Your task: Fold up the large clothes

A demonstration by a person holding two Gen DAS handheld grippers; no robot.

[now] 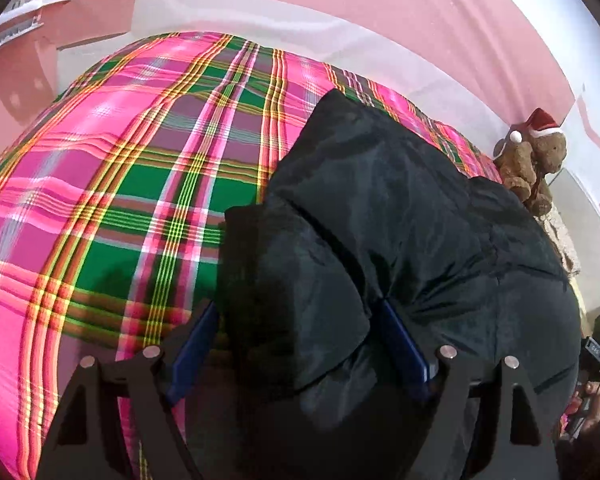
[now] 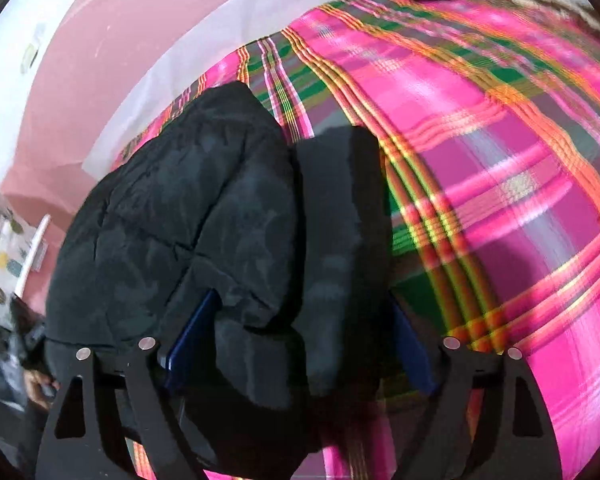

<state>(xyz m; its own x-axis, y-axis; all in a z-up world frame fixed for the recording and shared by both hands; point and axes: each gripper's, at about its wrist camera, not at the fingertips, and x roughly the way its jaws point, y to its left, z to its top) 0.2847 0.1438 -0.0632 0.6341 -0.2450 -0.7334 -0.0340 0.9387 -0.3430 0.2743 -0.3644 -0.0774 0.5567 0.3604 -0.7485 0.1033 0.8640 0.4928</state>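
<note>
Puffy black quilted jacket [image 1: 400, 208] bunched on the bed's glossy plaid cover [image 1: 120, 160].
Left hand-held gripper [image 1: 296, 340] and right hand-held gripper [image 2: 300, 336] spread wide, padded folds between their blue pads.

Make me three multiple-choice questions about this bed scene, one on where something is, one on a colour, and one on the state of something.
1. Where does the teddy bear sit?
A. On top of the jacket
B. At the bed's edge beyond the jacket
C. On the floor

2. What colour is the jacket?
A. Black
B. White
C. Red

3. How does the left hand-held gripper stand?
A. Shut tight with nothing in it
B. Out of view
C. Wide, with a fold of jacket between its fingers

Answers: 1 B, the bear sits on the far side of the jacket, by the edge of the plaid bedcover. 2 A, the padded fabric is black in both views. 3 C, the blue fingers stand far apart either side of a jacket fold.
</note>
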